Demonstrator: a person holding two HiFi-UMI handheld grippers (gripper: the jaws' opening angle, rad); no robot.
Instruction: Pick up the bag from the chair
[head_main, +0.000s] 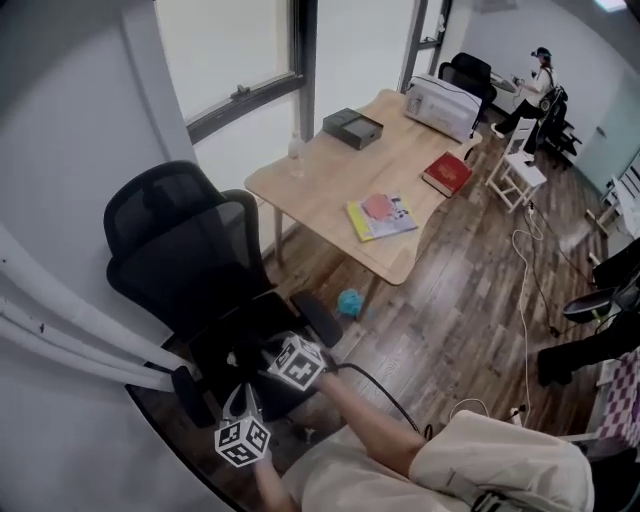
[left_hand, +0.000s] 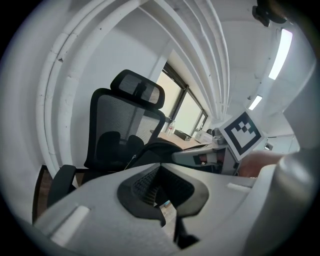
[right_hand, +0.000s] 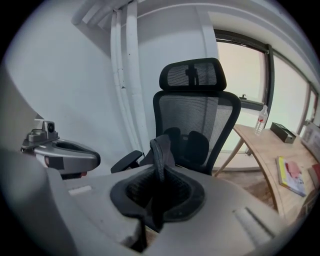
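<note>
Where the black bag (head_main: 243, 337) lies on the seat of the black mesh office chair (head_main: 185, 240), at the near left of the room, it reads from the head view only as a dark, soft mass that is hard to tell from the seat. The right gripper view alone shows its strap (right_hand: 159, 152), a ribbed black band standing upright, with the right gripper (right_hand: 155, 200) clenched on it between the dark pads. The left gripper view shows the bag as a low rounded hump with a small zip pull on its near side. In that view the left gripper (left_hand: 161, 200) has its jaws drawn together with nothing between them, just beside the bag, and the right gripper's marker cube (left_hand: 242, 135) shows to the right. White pipes (right_hand: 120, 75) run up the wall left of the chair. Only the head view takes in the whole wooden table (head_main: 400, 160) further off, with a red book (head_main: 447, 173), a yellow booklet (head_main: 381, 215), a dark box (head_main: 352, 128), a clear bottle (head_main: 296, 152) and a white case (head_main: 442, 105). It also shows a teal ball (head_main: 349, 302) on the floor by the table's near edge and a seated person (head_main: 540, 80) at the far right
</note>
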